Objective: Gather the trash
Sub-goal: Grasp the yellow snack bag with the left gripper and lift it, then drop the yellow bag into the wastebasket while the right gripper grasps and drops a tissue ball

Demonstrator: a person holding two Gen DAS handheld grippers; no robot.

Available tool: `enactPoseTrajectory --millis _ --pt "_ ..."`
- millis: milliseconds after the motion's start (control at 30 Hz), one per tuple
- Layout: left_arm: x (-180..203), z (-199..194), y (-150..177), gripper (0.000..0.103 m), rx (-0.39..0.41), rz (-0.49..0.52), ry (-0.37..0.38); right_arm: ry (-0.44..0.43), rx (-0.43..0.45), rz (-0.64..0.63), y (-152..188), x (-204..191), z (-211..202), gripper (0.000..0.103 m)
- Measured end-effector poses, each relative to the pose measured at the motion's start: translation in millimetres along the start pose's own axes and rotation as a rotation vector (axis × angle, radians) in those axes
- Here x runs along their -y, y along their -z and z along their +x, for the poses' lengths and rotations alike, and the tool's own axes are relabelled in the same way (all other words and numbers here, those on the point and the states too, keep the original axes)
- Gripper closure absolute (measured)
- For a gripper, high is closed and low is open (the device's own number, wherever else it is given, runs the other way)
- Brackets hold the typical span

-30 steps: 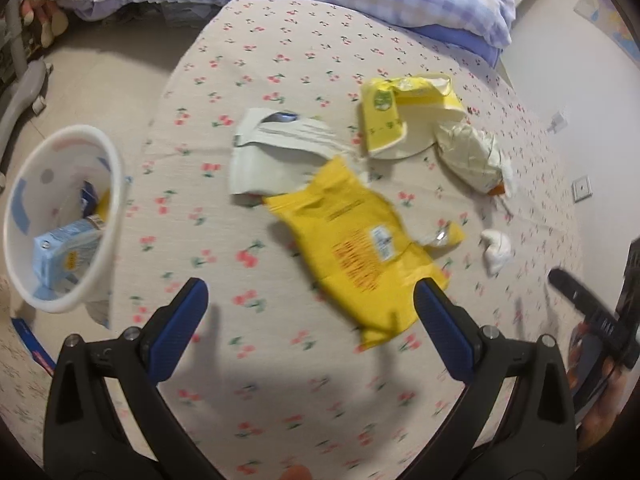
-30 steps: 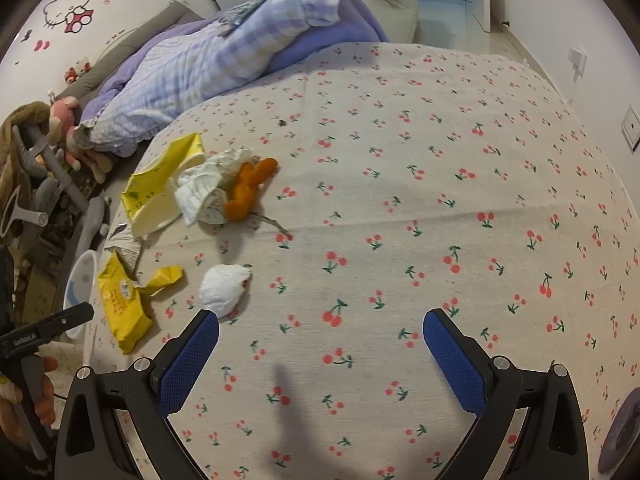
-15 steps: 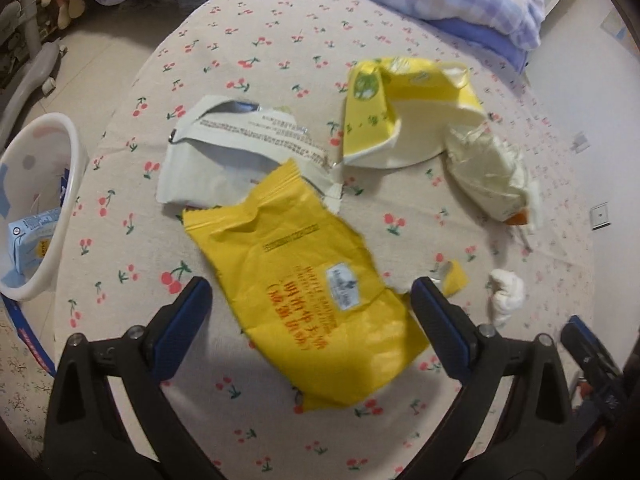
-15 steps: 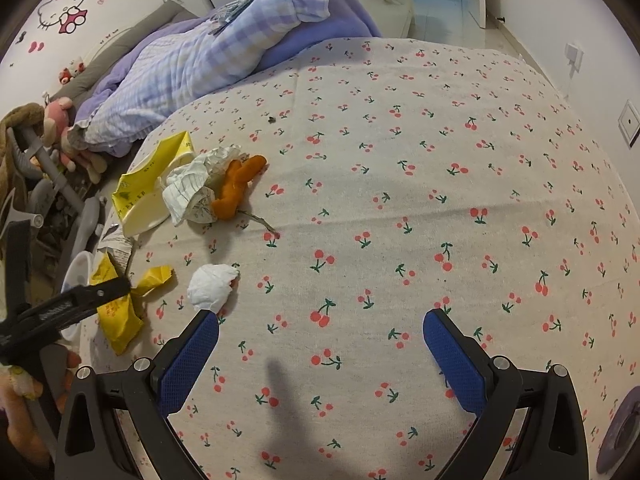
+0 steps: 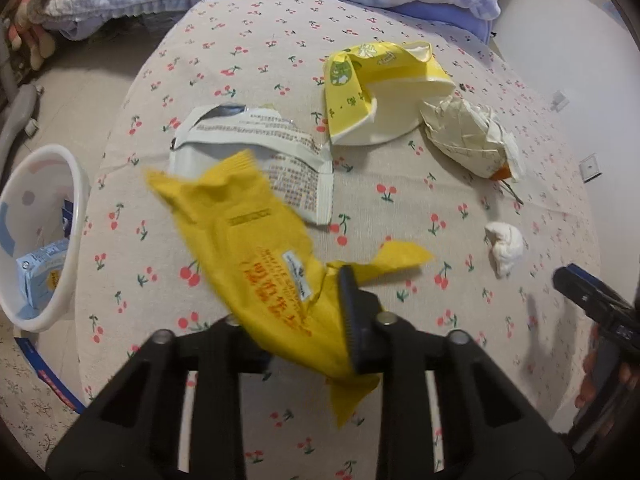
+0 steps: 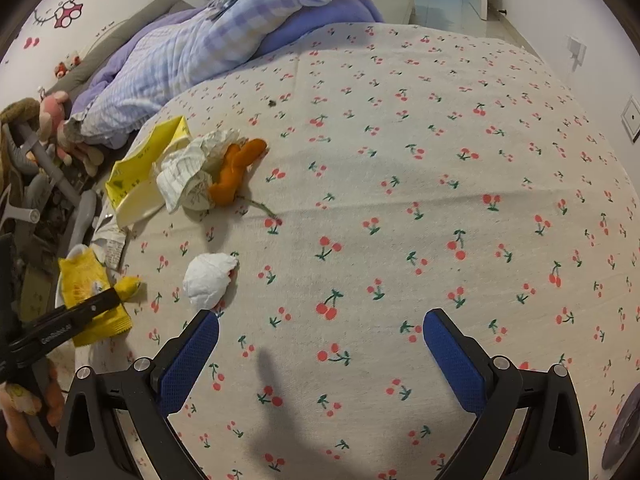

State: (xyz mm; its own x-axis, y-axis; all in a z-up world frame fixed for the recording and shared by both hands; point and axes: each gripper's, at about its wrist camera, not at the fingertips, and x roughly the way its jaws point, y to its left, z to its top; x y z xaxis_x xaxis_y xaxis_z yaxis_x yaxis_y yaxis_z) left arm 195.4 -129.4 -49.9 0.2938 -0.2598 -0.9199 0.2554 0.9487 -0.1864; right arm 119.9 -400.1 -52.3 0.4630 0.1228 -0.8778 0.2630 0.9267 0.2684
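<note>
Pinching one yellow wrapper (image 5: 260, 276), left gripper (image 5: 320, 320) jaws clamp; right gripper (image 6: 320, 344) jaws gape.

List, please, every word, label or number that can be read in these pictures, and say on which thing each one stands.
No text can be read with certainty.
Yellow wrapper, shut in the left gripper: orange characters, blurred.
White packet: rows of fine print, too small.
Yellow carton: green mark and characters, unreadable.
Blue carton in the white bin: unreadable.
Left gripper's arm in the right wrist view: white lettering, too small.
Wall sticker: cartoon cat, no words.
</note>
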Motion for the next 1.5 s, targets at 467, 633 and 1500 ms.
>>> enactPoseTrajectory --millis 467,633,1500 --pt "-33 -34 12 0.091 0.037 -0.032 0.078 -0.089 -0.048 -0.022 -2 -38 12 0.000" --pt "-41 -44 15 0.091 0.060 -0.040 0.084 -0.063 -0.079 -0.047 -5 -54 26 0.003" --pt "-108 -84 30 0.091 0.140 -0.142 0.069 -0.024 -0.013 -0.170 -15 -128 25 0.077"
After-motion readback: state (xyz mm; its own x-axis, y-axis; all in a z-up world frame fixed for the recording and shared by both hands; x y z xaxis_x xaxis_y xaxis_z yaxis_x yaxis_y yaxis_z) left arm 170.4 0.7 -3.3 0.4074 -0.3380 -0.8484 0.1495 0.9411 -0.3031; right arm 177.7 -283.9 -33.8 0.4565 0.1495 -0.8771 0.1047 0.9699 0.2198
